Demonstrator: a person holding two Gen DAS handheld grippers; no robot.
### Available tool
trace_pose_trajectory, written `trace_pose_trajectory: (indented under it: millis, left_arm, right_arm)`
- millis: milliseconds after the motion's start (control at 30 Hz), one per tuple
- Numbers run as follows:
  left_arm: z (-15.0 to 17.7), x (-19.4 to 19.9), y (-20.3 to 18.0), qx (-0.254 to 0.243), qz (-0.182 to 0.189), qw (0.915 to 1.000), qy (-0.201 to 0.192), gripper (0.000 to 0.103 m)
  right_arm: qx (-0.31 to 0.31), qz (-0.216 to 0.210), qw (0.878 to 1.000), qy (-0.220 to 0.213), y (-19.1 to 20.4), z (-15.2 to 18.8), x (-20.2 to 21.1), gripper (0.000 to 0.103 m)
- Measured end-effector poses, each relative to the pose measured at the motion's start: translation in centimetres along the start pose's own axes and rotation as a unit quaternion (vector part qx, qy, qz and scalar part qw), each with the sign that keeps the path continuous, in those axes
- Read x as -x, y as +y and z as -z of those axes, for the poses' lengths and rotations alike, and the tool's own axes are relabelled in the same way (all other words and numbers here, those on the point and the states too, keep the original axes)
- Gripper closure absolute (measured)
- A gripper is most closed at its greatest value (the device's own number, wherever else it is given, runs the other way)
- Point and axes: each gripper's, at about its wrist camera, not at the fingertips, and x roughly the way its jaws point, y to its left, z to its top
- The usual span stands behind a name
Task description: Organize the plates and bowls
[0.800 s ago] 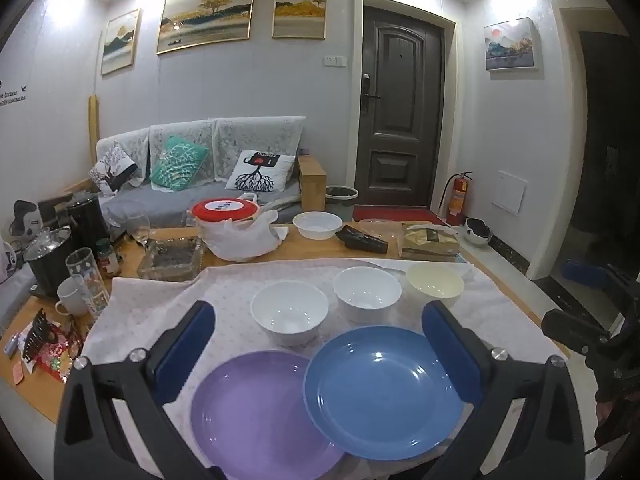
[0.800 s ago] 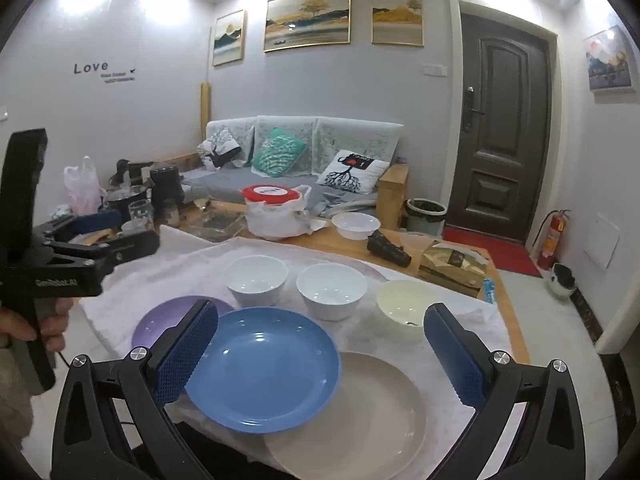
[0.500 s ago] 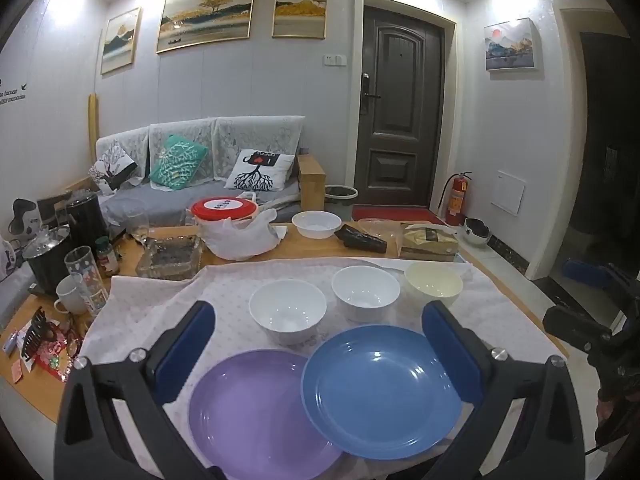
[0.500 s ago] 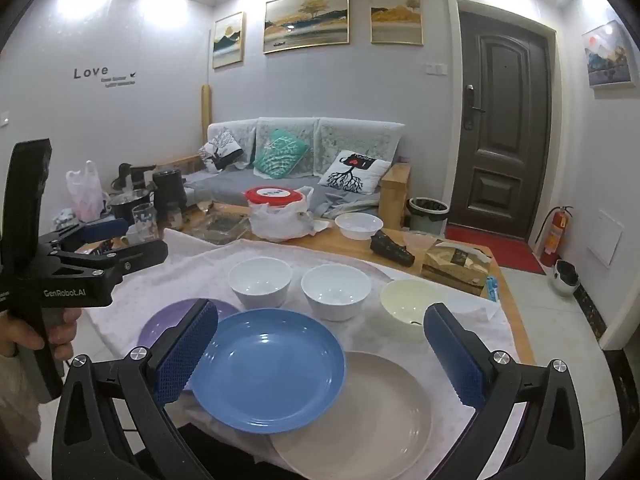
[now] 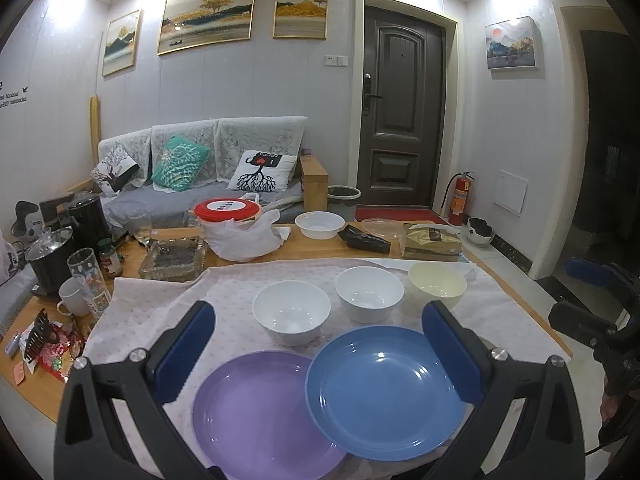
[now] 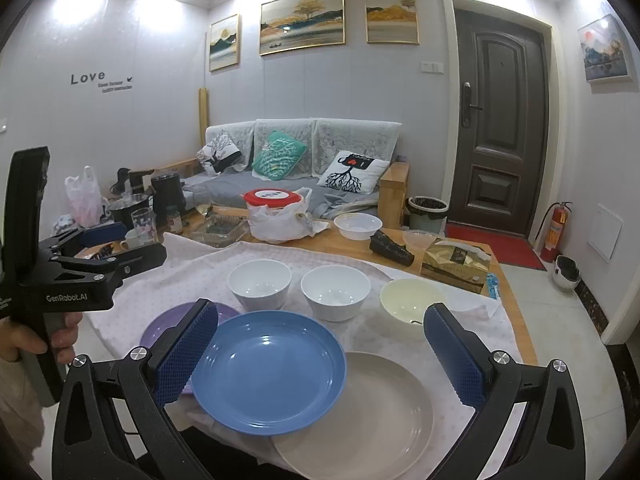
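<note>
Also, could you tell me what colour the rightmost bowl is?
Pale cream bowl; clearest in the right wrist view.

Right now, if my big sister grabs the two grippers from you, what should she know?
Left gripper: jaws wide open, holding nothing, hovering over the purple plate and blue plate.
Right gripper: jaws wide open, empty, above the blue plate and beige plate.
The blue plate overlaps the edges of both neighbours.
Behind them stand two white bowls and a cream bowl, in a row, each apart.
Done: nothing stacked or gripped yet.
Left: probably stack the three plates, then nest the three bowls.
</note>
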Motion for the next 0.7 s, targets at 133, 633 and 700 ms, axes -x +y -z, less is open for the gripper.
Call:
trace_pose_trajectory:
  millis: [133,633,700]
  left_arm:
    - [0.04,-0.14,0.04,-0.002,-0.002,1.0000,-0.001,0.000]
    - [-0.06,-0.23,-0.04,-0.003,-0.003,1.0000,-0.001,0.000]
    - [-0.03,-0.20,-0.04,-0.003,-0.004,1.0000,-0.001,0.001]
  right_arm:
    - [-0.002,-0.001,1.000,0.001,-0.11,0.02,0.00,0.001]
    - [-0.005,-0.001,1.000,0.000,-0.26,-0.01,0.01,0.001]
    - [-0.006,-0.001,1.000,0.001,-0.32,-0.03,0.03,0.001]
